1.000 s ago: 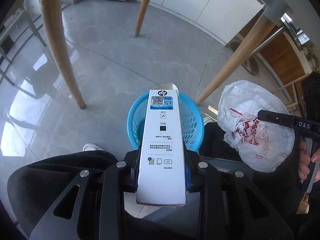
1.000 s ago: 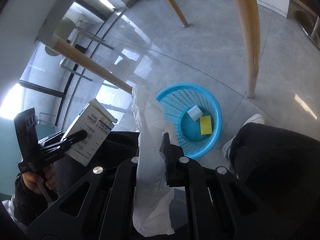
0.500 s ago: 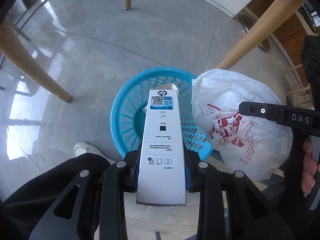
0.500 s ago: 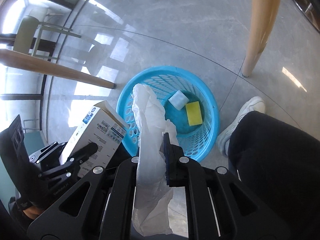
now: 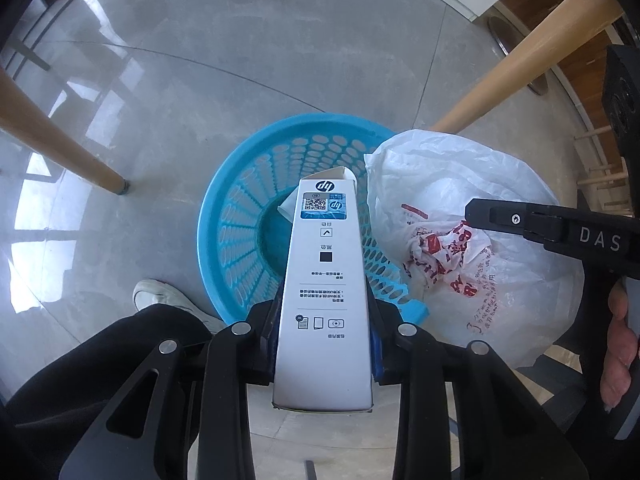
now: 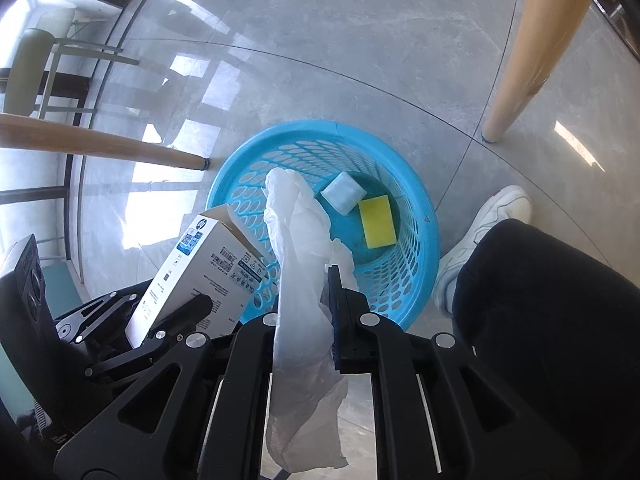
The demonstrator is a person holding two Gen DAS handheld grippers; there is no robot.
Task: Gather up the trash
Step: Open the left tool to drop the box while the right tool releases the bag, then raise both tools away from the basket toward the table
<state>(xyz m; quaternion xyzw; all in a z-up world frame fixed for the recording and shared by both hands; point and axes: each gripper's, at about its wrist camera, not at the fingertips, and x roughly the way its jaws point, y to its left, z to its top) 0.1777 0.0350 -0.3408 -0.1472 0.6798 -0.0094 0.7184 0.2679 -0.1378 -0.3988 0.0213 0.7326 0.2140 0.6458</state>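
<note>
Ahead of your claws lies a glossy grey tiled floor (image 5: 168,92) with bright window reflections. Pale wooden legs (image 6: 532,52) slant down around it; a green chair (image 6: 24,72) stands far left.

1. Tall white cardboard carton (image 5: 326,300), left wrist view: a round blue "hp" logo at the far end, seen inverted. Below it sits a QR code label with a second small hp logo on blue. Further down are an arrow symbol in a box, a solid black square, rows of small print too fine to read, and three pictograms.
2. Same carton, right wrist view: a barcode and a dark label strip on the side face; characters illegible.
3. Black gripper arm (image 5: 600,238): white letters "DAS".
4. White crumpled plastic bag (image 5: 472,248): red printed characters, creased and unreadable.
</note>
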